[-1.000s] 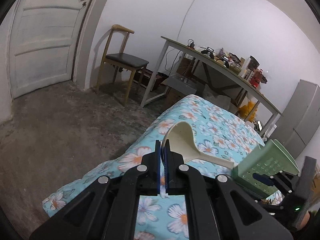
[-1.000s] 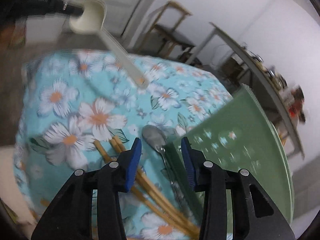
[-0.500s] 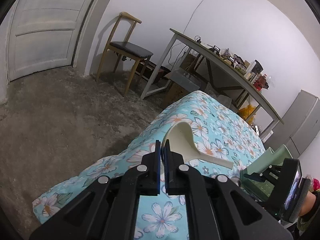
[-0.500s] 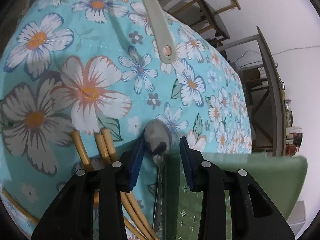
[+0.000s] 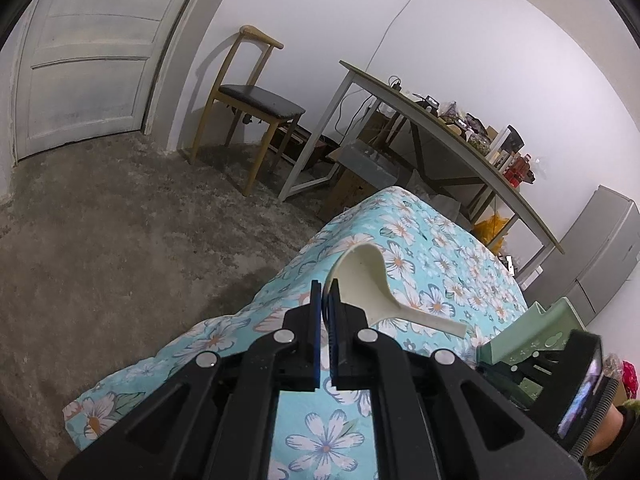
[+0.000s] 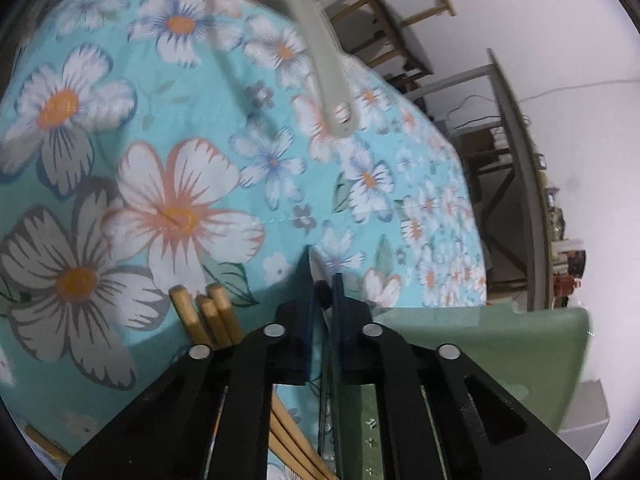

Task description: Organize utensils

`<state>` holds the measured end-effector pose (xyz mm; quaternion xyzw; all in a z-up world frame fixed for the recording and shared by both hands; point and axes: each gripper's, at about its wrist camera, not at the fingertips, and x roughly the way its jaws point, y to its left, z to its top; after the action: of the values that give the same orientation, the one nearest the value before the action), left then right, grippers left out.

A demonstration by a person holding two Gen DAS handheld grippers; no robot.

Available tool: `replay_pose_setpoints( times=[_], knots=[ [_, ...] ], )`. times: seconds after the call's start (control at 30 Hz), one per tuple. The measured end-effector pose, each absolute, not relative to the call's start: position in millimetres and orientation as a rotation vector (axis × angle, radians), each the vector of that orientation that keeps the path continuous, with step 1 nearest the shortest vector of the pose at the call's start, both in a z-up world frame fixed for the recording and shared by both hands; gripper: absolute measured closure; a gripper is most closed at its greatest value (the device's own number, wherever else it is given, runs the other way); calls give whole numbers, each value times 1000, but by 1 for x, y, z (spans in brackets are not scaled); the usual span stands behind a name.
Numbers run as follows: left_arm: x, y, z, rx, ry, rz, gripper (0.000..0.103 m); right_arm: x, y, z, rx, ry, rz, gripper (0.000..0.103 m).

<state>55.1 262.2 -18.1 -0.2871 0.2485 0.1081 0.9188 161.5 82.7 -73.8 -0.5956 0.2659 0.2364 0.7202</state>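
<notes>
over the cloth [image 5: 432,256], left gripper [image 5: 325,294] grips ladle [image 5: 366,280].

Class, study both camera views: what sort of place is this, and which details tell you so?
Probably a plain room in a home: a bare concrete floor, a wooden chair by a white door, and a cluttered desk behind the table's floral cloth.

- The room is lit with soft, even light, and the white wall [image 5: 312,20] is bright.
- The chair [image 5: 248,96] throws a faint shadow on the wall, upper middle.
- Both pictures bend at the edges, with black corners.
- In the right view the cloth [image 6: 168,128] and the ladle [image 6: 316,68] at the top look blurry.
- No glare shows.
</notes>
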Motion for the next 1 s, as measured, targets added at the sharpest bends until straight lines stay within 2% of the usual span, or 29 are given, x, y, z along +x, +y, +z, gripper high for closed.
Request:
replay_pose_setpoints(
  times=[0.3,0.63,1.0],
  knots=[
    [49,253,-3,-574,473,211,101,130,70,-17,-1122,407,467,103],
    [35,220,49,-493,348,179,101,93,24,58,-761,308,414,103],
    [55,133,126,-140,198,88,101,81,-61,125,-345,234,354,103]
  ],
)
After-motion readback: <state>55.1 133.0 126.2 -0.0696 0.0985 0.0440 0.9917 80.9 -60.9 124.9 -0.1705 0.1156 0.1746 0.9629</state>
